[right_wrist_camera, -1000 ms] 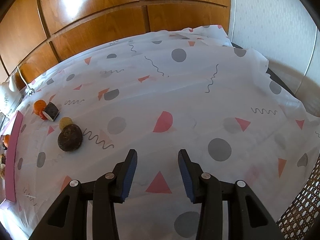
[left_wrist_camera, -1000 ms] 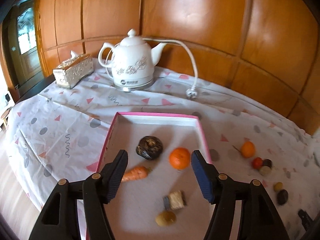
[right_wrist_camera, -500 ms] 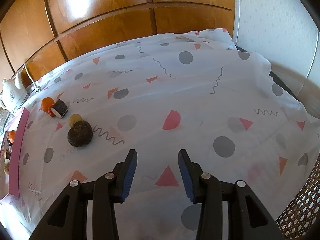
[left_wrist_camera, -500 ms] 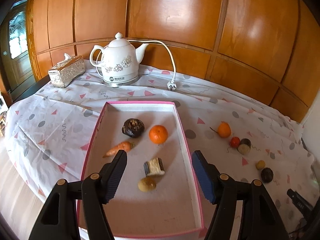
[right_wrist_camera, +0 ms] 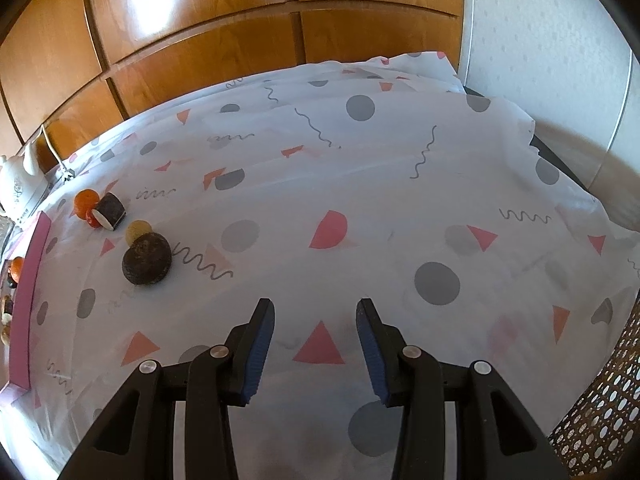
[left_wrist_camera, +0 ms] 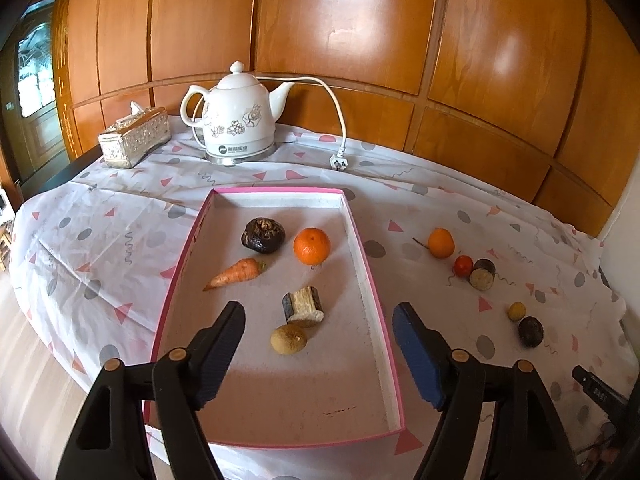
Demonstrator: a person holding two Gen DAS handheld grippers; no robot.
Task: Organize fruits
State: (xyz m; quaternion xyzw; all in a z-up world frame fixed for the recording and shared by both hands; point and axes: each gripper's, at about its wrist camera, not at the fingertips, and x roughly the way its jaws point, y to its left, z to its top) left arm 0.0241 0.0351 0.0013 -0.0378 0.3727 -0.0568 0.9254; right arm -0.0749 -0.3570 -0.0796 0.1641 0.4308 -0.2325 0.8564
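Left gripper (left_wrist_camera: 318,334) has pulled back from the pink tray (left_wrist_camera: 378,320), fingers spread wide, holding nothing. Tray holds carrot (left_wrist_camera: 236,274), dark fruit (left_wrist_camera: 263,235), orange (left_wrist_camera: 312,245). Loose fruits (left_wrist_camera: 472,268) lie right of the tray on the worktop. Right gripper (right_wrist_camera: 316,334) hovers released, empty.

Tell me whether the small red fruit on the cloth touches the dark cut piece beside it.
Touching. In the right wrist view the red fruit presses against the dark cut piece, no cloth between them.
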